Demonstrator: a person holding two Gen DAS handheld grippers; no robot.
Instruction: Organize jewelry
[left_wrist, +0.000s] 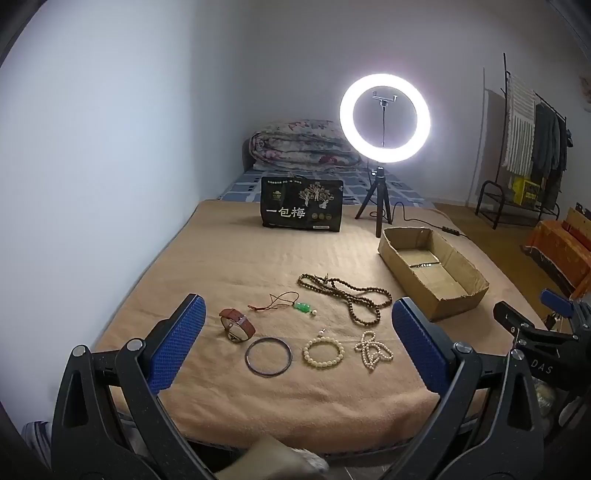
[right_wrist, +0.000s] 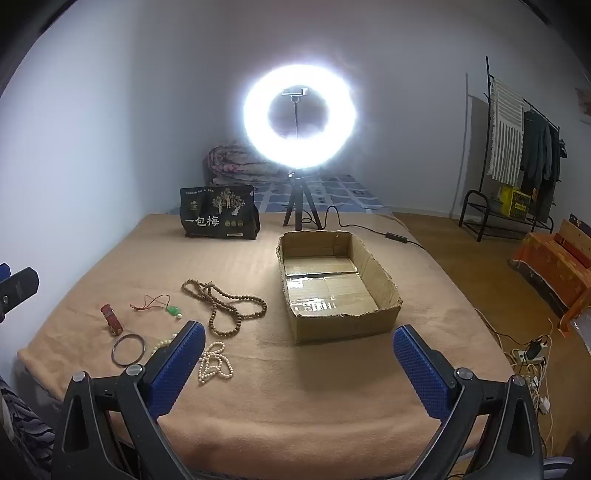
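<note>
Right wrist view: cream bead bracelet (right_wrist: 164, 345) mostly hidden behind the right tool's (right_wrist: 299, 363) left finger (right_wrist: 177, 373). Left tool (right_wrist: 14, 288) cut off at the frame's left edge. Glare from the ring light (right_wrist: 255, 110) blurs its rim. Left wrist view: right tool (left_wrist: 546, 325) cut off at the right edge.

— What lies nearest on the bed (left_wrist: 229, 258)?
— A row: watch (left_wrist: 237, 325) leftmost, then bangle (left_wrist: 268, 356), bead bracelet (left_wrist: 323, 353), pearl strand (left_wrist: 373, 350).
— And behind them?
— The pendant (left_wrist: 303, 307), with the long bead necklace (left_wrist: 347, 295) to its right.
— The box (right_wrist: 380, 280)?
— Right of the necklace; pouch (left_wrist: 301, 204) and ring light (left_wrist: 385, 118) stand behind.
</note>
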